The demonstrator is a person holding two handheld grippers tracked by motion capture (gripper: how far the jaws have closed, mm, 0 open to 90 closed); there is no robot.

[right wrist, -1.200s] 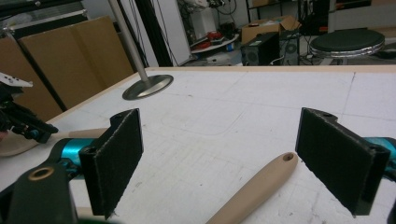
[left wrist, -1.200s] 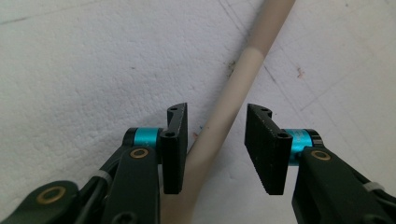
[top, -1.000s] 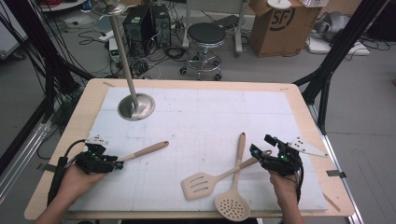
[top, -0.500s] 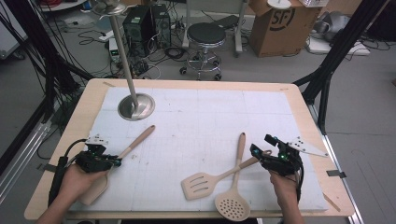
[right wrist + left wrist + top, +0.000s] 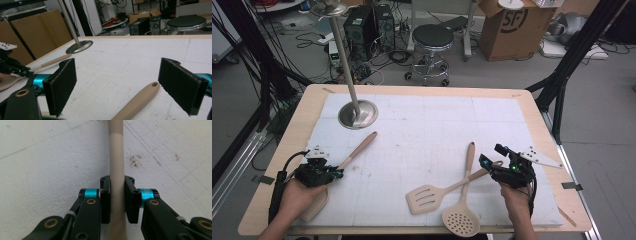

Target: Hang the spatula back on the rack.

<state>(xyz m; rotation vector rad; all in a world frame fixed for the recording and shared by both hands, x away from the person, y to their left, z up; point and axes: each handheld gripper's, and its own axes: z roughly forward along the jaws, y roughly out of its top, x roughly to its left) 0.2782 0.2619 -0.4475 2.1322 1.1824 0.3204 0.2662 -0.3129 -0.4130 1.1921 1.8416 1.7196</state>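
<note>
So my bench (image 5: 422,125) has three utensils on it, and my left claw (image 5: 333,173) has just been closing and now pinches the handle of the wooden spatula (image 5: 357,150) at the front-left. For a clean lift I'd keep the squeeze centred on the shaft. Its long axis runs diagonally, handle end aimed toward the lamp base (image 5: 358,114). My right claw (image 5: 487,162) sits wide open over the slotted turner (image 5: 447,190).

Left hand (image 5: 299,196) hides spatula (image 5: 357,149) blade partly.

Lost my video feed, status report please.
Left gripper just closed on spatula handle. Right gripper open over slotted turner handle. Nothing in the way.
</note>
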